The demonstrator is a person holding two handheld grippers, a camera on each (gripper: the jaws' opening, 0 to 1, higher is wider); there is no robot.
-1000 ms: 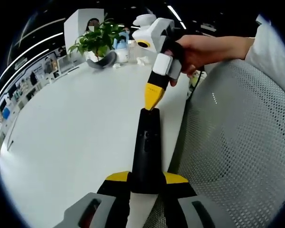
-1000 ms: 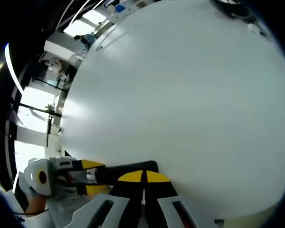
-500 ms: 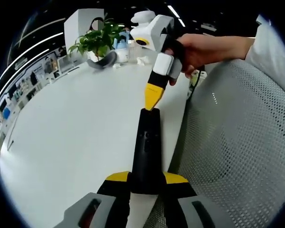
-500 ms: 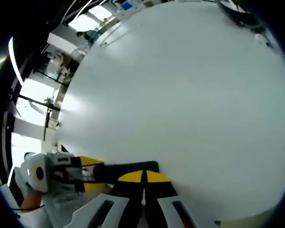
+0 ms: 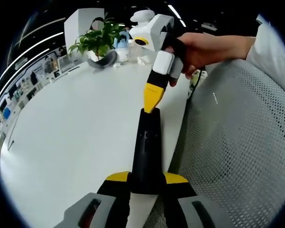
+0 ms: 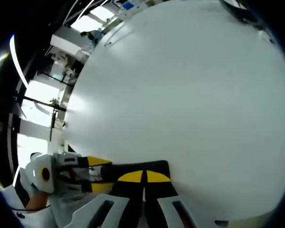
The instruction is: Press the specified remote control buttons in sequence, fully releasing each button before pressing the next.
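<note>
The left gripper (image 5: pixel 143 186) clamps the black remote control (image 5: pixel 147 145) above the counter (image 5: pixel 71 128) edge, while the right gripper's (image 5: pixel 151 102) closed jaws touch its far end (leverage there could tip it loose).

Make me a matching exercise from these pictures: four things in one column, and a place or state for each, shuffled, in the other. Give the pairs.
Things:
1. remote control
2. right gripper
3. potted plant
4. mesh chair

Places or states:
A. at the far end of the white table
B. off the table's edge, beside the remote
C. clamped between the left gripper fingers
D. shut, yellow tips pointing down at the remote's far end

Pairs: 1-C, 2-D, 3-A, 4-B
</note>
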